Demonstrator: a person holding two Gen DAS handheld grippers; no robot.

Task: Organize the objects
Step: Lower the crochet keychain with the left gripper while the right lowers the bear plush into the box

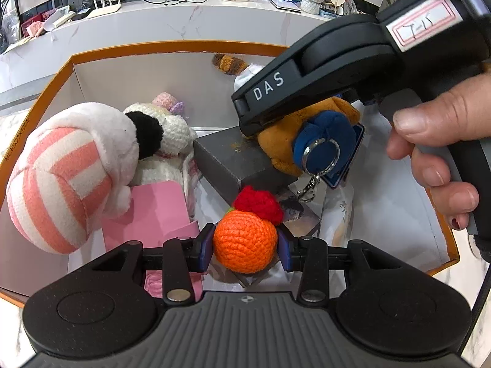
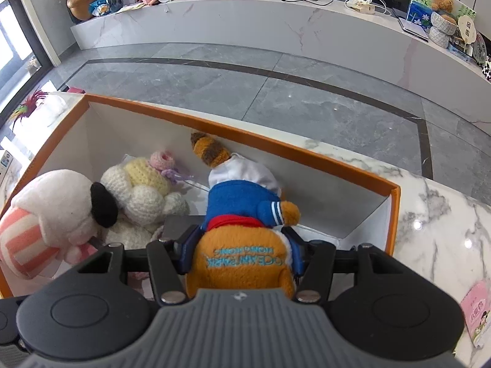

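Both grippers over the orange box [image 2: 307,153], which sits on a marble surface [image 2: 438,214].

Left gripper [image 1: 245,247]: jaws closed partway on a crocheted orange ball [image 1: 244,245], pads pressing its two sides; the red knit top pokes forward, clear of the pads. Ball hangs above the box interior, near the box's front wall. Side grip likely chosen because the ball is soft and round.

Right gripper [image 2: 242,248]: jaws closed on a bear plush [image 2: 242,233], orange body, blue jacket, held at the head with the tail end pointing at the box's far wall. Bear is inside the box outline, above a grey case [image 1: 227,159]; contact unclear.

Already in the box: striped plush [image 2: 46,220] against the left wall, white crochet doll [image 2: 144,196] beside it, pink card [image 1: 147,211] under them.

Judgement: both items about to be dropped in.
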